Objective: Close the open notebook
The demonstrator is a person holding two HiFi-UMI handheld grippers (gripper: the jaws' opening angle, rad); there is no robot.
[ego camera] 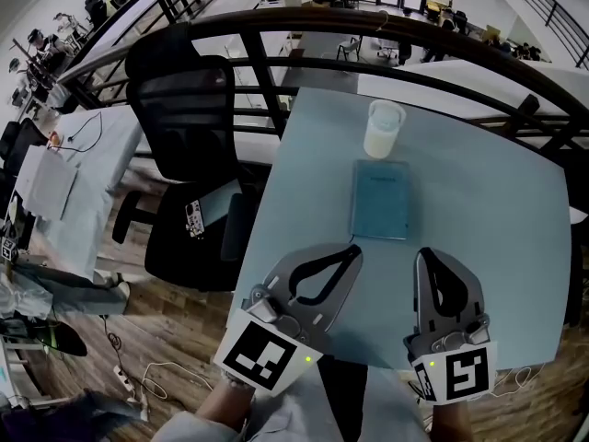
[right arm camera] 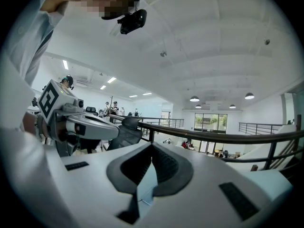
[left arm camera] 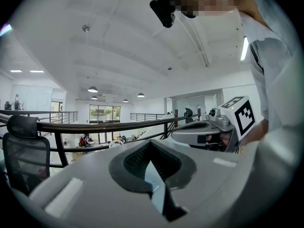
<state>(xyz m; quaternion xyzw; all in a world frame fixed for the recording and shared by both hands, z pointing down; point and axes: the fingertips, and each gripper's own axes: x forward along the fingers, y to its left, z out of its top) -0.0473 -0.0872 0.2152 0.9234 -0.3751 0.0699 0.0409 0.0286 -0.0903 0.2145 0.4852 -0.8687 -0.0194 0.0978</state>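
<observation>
The notebook [ego camera: 380, 199] lies shut (teal cover up) in the middle of the desk [ego camera: 497, 210], just short of the cup [ego camera: 383, 129] by the far edge. The left gripper [ego camera: 352, 251] and right gripper [ego camera: 425, 256] rest at the near edge, jaws closed on nothing.

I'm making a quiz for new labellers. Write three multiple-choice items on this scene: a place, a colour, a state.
1. Where on the table is the cup?
A. beyond the notebook's far edge
B. on top of the notebook
C. at the table's near edge

2. What colour is the notebook's cover?
A. red
B. teal
C. yellow

3. How do the jaws of the left gripper and the right gripper stand?
A. both wide apart
B. both shut, empty
C. one shut on the cup

Answers: 1 A, the head view shows it just past the notebook; 2 B, the closed cover is teal; 3 B, each gripper view shows them together, nothing between.
</observation>
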